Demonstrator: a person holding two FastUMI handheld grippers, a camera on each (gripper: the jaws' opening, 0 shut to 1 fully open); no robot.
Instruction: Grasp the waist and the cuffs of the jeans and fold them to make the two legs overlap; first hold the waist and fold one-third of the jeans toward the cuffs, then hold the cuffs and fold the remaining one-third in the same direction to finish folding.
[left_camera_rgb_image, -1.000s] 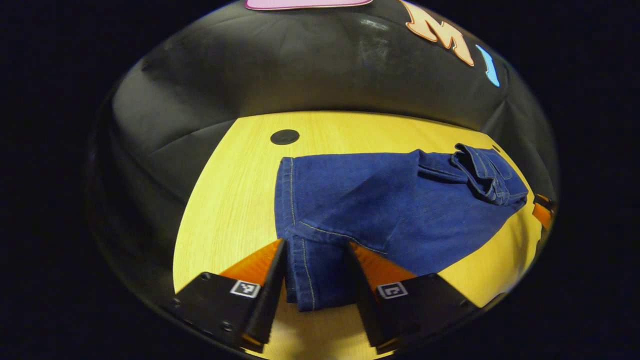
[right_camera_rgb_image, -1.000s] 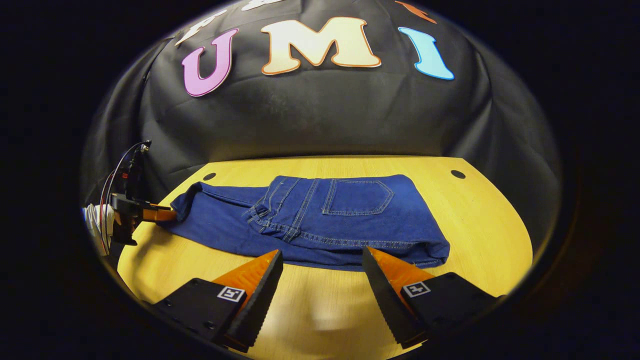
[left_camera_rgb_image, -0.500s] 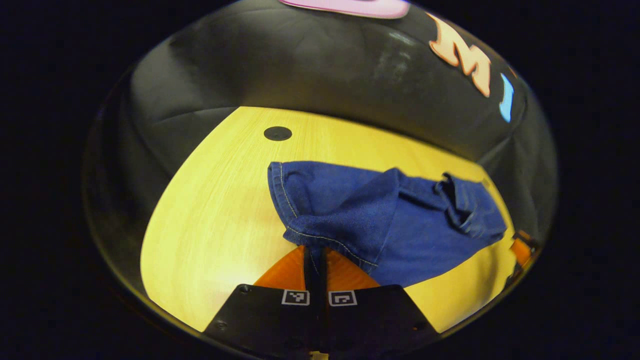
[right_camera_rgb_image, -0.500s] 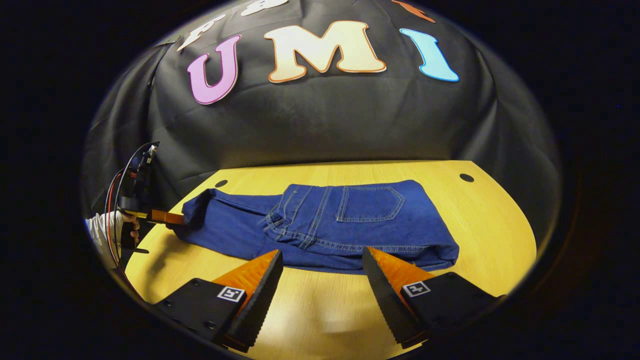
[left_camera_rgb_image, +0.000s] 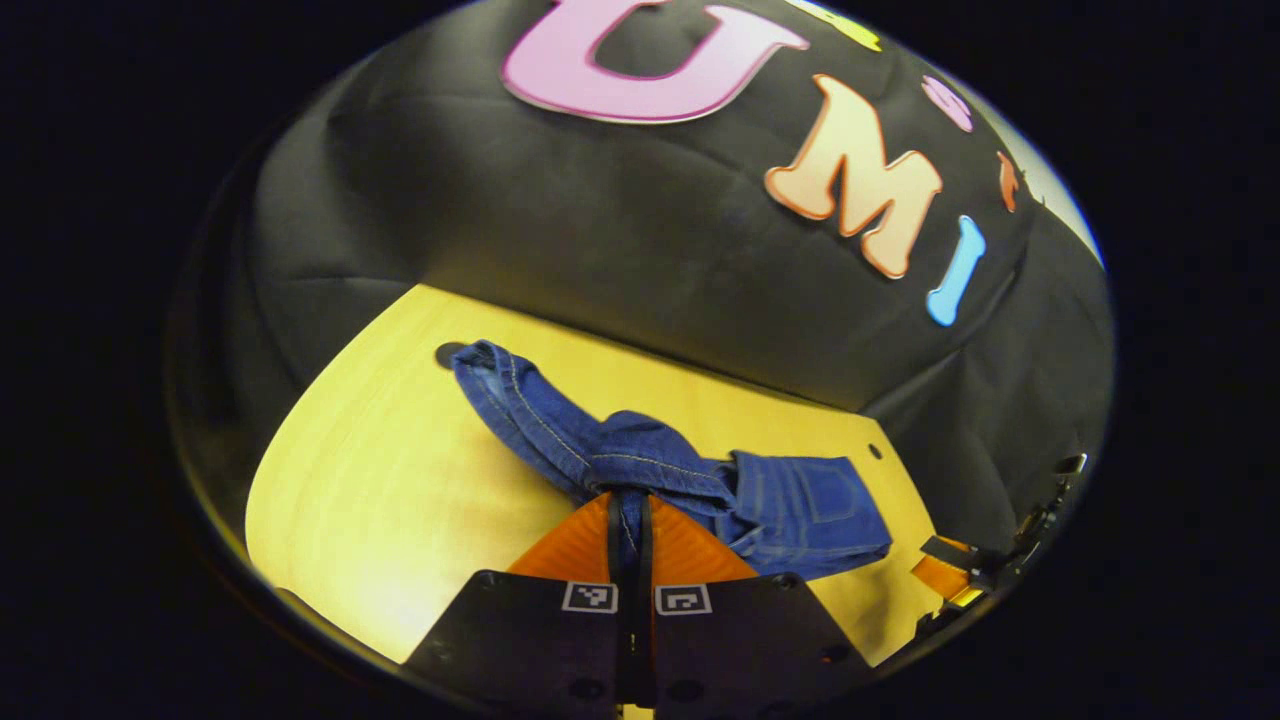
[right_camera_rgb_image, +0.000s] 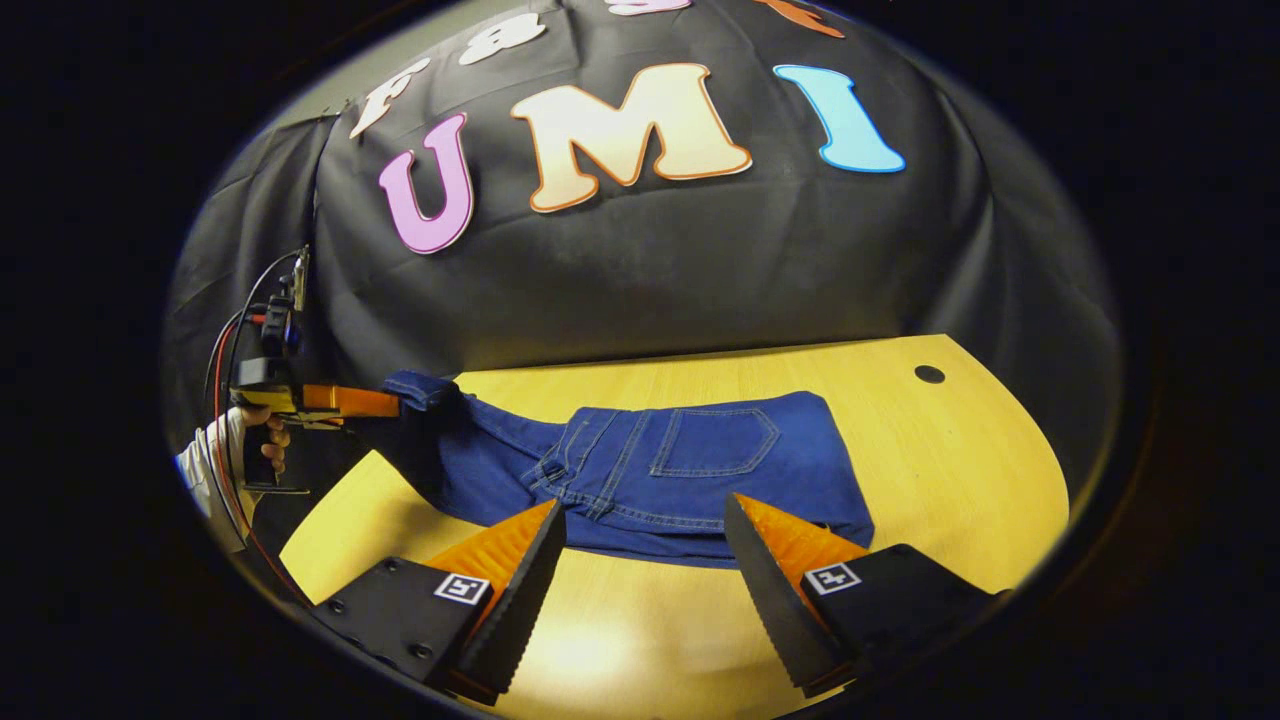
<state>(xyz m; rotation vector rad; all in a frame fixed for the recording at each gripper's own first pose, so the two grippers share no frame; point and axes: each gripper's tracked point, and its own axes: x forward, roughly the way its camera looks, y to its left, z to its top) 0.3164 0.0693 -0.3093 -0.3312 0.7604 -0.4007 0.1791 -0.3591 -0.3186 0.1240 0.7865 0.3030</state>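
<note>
My left hand-held gripper (left_camera_rgb_image: 629, 520) is clenched on the cuff end of the jeans (left_camera_rgb_image: 640, 470), both fingers pressed together with a strip of denim pinched between them. In the right gripper view that same hand-held gripper (right_camera_rgb_image: 385, 402) sits at the left, held by my hand (right_camera_rgb_image: 262, 447), and it has the cuffs raised off the surface (right_camera_rgb_image: 960, 470), the leg sloping down from it to the rest of the garment.

The waist part of the jeans (right_camera_rgb_image: 690, 470) lies flat on the yellow wooden surface, folded over the legs with a back pocket (right_camera_rgb_image: 713, 441) facing up. In the left gripper view one hemmed cuff (left_camera_rgb_image: 490, 375) sticks up and away to the far left, near a dark round hole (left_camera_rgb_image: 450, 352) in the surface (left_camera_rgb_image: 380, 480).

My right hand-held gripper (right_camera_rgb_image: 645, 560) is released, its fingers spread wide and hovering just near the front edge of the folded denim, not touching it. It also appears at the right edge of the left gripper view (left_camera_rgb_image: 950, 578).
</note>
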